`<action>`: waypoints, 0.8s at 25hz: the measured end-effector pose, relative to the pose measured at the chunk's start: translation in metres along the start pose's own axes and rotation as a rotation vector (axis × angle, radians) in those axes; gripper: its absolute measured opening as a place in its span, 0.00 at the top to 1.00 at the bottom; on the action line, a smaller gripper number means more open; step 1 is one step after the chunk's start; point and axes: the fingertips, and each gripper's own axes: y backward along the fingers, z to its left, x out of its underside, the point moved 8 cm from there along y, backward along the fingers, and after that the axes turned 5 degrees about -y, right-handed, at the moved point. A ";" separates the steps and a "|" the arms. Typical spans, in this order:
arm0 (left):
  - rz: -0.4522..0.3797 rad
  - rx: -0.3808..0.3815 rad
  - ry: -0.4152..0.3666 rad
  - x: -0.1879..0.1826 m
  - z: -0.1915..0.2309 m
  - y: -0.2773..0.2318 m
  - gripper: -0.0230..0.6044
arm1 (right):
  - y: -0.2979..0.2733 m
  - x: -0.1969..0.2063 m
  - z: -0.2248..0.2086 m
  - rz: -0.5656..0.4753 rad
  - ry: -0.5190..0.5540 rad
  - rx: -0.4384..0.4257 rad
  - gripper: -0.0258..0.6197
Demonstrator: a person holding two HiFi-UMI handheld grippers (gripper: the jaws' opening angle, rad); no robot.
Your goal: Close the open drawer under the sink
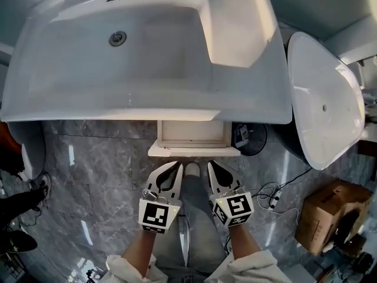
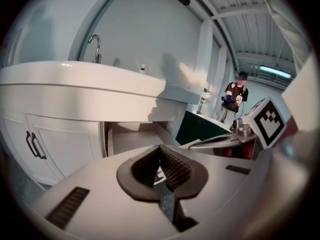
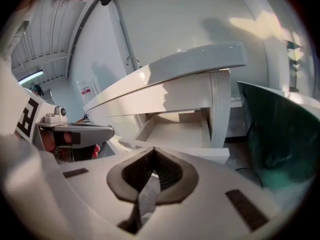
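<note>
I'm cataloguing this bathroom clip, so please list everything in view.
sink: one, white, above the drawer
drain: one, metal, in the sink bowl
faucet: one, chrome, at the sink's back
drawer: one, white, open under the sink
cabinet door: one, white with dark handles, left of the drawer
oval basin: one, white inside, right of the sink
cardboard box: one, brown, on the floor at right
cables: several, dark, on the floor near the box
floor: grey marble
bystander: one, dark clothes, far background
left claw: white, shut, empty, before the drawer front
right claw: white, shut, empty, beside the left
</note>
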 end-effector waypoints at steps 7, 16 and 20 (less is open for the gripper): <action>0.077 -0.014 -0.020 0.035 0.003 -0.015 0.94 | -0.010 0.022 -0.014 0.015 0.015 0.016 0.95; 0.100 -0.051 -0.005 0.049 0.005 -0.027 0.94 | -0.026 0.032 -0.024 0.025 -0.009 0.038 0.95; 0.093 -0.077 0.005 0.049 0.008 -0.030 0.94 | -0.029 0.031 -0.022 0.014 -0.027 0.054 0.95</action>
